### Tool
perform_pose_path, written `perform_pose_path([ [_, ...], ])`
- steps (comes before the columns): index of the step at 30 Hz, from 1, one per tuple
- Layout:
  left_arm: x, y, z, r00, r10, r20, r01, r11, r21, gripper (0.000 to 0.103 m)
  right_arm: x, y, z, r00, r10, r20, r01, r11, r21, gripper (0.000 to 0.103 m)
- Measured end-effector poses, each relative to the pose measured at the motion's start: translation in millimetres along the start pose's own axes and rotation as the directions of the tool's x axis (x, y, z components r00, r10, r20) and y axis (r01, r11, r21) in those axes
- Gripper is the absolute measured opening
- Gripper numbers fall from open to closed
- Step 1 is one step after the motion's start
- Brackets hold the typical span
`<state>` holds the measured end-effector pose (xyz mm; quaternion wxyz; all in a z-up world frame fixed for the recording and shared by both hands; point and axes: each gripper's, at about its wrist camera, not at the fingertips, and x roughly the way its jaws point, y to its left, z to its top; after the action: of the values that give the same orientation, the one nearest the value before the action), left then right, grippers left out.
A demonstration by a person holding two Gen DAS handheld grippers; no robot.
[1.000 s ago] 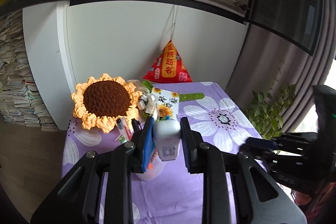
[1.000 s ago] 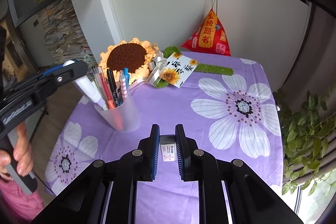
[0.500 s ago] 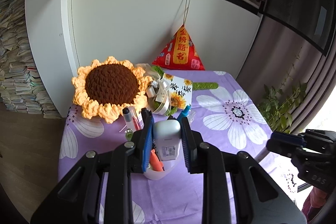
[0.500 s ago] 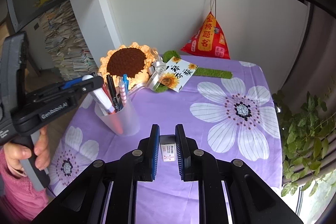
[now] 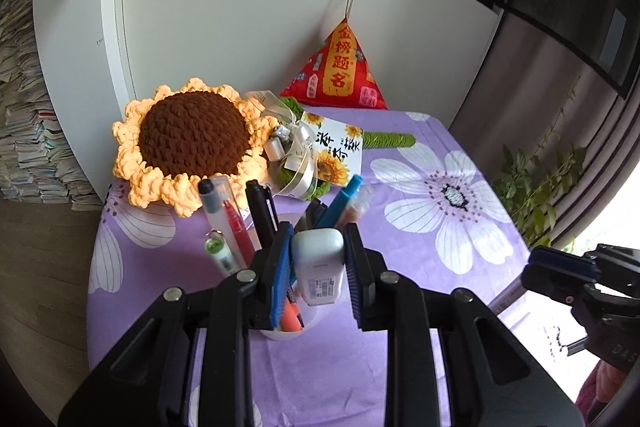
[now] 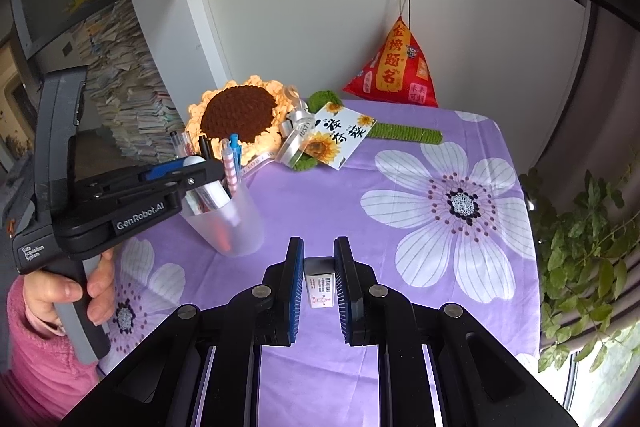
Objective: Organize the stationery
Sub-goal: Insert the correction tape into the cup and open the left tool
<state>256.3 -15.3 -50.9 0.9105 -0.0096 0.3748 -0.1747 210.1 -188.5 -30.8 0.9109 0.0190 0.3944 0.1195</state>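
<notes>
**Both grippers loaded at the pen cup**

The left gripper (image 5: 318,263) has its fingers clamped on a white correction tape (image 5: 319,267) above the pen cup (image 6: 234,223). Only the right wrist view shows the right gripper (image 6: 319,273) pinching what may be an eraser (image 6: 319,281) over the purple surface (image 6: 400,267).

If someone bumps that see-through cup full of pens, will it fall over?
It might. The translucent pen cup looks like thin, light plastic, and the pens stick out well above its rim and lean, so it is probably top-heavy. It also stands on a purple floral tablecloth, which could slide under a push.
</notes>
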Motion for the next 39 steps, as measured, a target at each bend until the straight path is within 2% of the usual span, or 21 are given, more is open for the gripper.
perform_pose_path([
  [7,14,0,-3,0.999,-0.007,-0.047,0.007,1.000,-0.004,0.023,0,-1,-1,1.000,-0.003,0.000,0.003,1.000,-0.001,0.016],
  [11,10,-3,-4,0.999,-0.002,-0.038,0.003,1.000,0.009,0.023,0,0,-1,1.000,-0.003,0.000,0.003,1.000,-0.003,0.016],
  [15,-10,-2,-1,1.000,-0.005,0.012,0.005,1.000,0.006,0.026,0,3,1,1.000,-0.002,0.003,0.002,1.000,-0.010,0.016],
  [20,-48,6,-3,0.993,0.013,0.120,-0.012,1.000,-0.010,0.038,-5,13,10,1.000,0.010,0.023,-0.010,1.000,-0.029,0.016],
  [24,-65,18,-17,0.988,0.036,0.148,-0.031,0.999,-0.032,0.038,-6,28,19,0.999,0.033,0.042,-0.030,0.998,-0.060,0.016],
  [31,-72,39,-53,0.987,0.102,0.125,-0.093,0.993,-0.074,0.038,0,58,33,0.994,0.097,0.041,-0.092,0.990,-0.104,0.016],
  [39,-74,54,-82,0.989,0.119,0.083,-0.108,0.986,-0.130,0.038,20,91,53,0.988,0.149,0.036,-0.142,0.978,-0.151,0.016],
])
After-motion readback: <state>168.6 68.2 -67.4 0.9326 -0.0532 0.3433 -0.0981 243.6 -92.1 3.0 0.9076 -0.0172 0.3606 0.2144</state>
